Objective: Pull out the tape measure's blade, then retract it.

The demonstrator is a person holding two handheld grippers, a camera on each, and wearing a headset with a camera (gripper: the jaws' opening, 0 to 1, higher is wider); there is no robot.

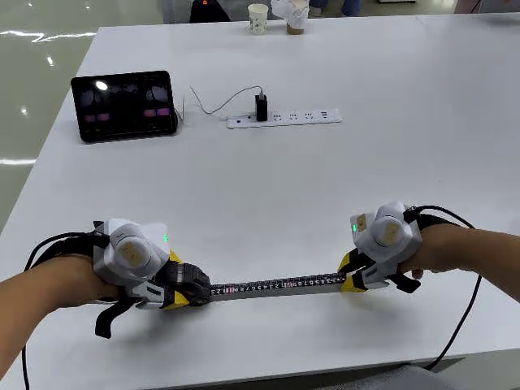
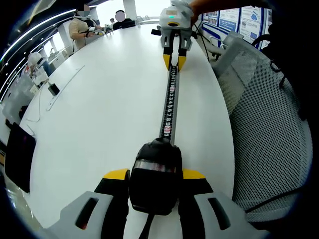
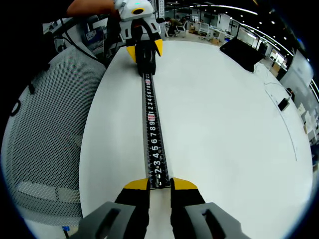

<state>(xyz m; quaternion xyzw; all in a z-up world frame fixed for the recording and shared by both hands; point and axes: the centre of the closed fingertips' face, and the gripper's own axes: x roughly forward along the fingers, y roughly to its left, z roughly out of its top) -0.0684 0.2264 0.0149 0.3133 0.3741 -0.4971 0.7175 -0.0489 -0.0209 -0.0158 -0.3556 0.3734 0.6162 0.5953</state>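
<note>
Black-cased tape measure [image 1: 191, 288] is extended: its numbered blade [image 1: 276, 285] runs straight and level, face up, along the near edge of the white table [image 1: 325, 179].

Near the table's [image 1: 325, 187] near edge, the tape measure [image 2: 155, 181] lay on the left in the left gripper [image 1: 184, 289], with its blade [image 1: 276, 285] running right to the right gripper [image 1: 351, 281]. Farther back stood a tablet [image 1: 123, 106] on the left with a power strip [image 1: 283, 119] to its right, and cups [image 1: 257, 18] at the far edge.

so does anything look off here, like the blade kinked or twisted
Nothing stands out. The blade runs straight and flat along the table, with no kink or twist visible. The left gripper is shut on the tape measure case, and the right gripper pinches the blade's end squarely.
</note>
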